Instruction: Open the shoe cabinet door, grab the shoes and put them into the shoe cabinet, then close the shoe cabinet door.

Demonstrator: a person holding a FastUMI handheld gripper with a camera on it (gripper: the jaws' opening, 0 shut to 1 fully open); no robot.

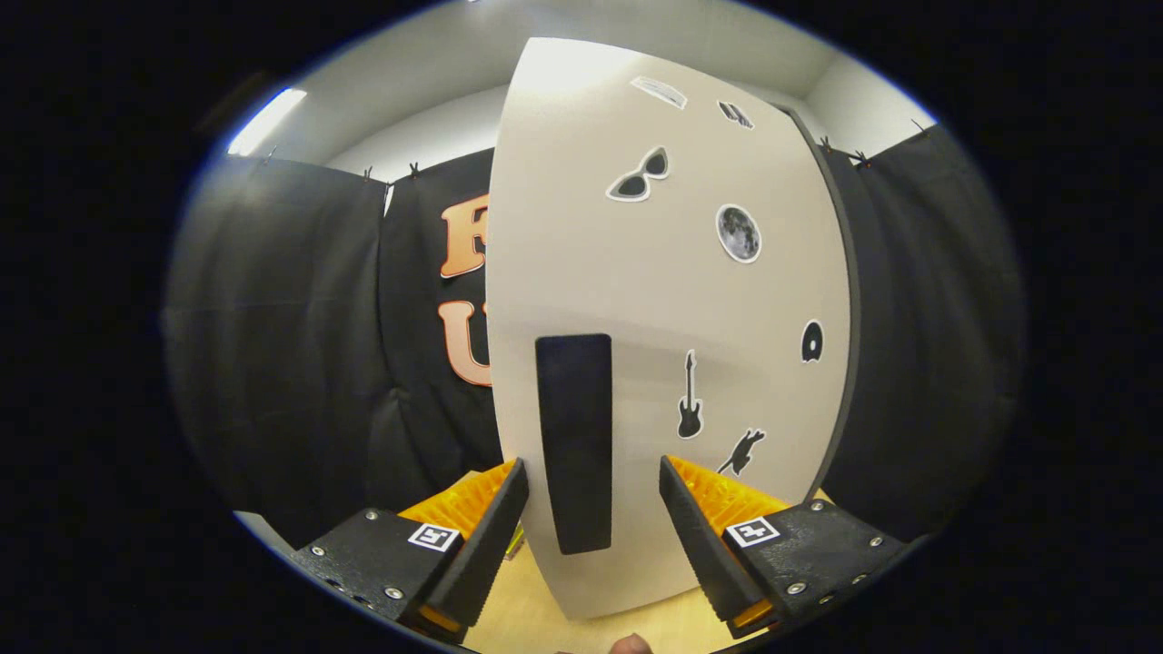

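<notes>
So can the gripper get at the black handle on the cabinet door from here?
Probably yes: the gripper is open, its fingers straddling the black handle on the cabinet door, and nothing sits between them.

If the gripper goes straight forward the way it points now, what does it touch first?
Most likely the black handle on the white cabinet door. The gripper is open, and the handle stands between its fingers, just ahead. The remaining gap is hard to judge in this fisheye view.

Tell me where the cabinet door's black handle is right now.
The black handle stands upright on the cabinet door, between the open tongs, left of the guitar sticker.
</notes>
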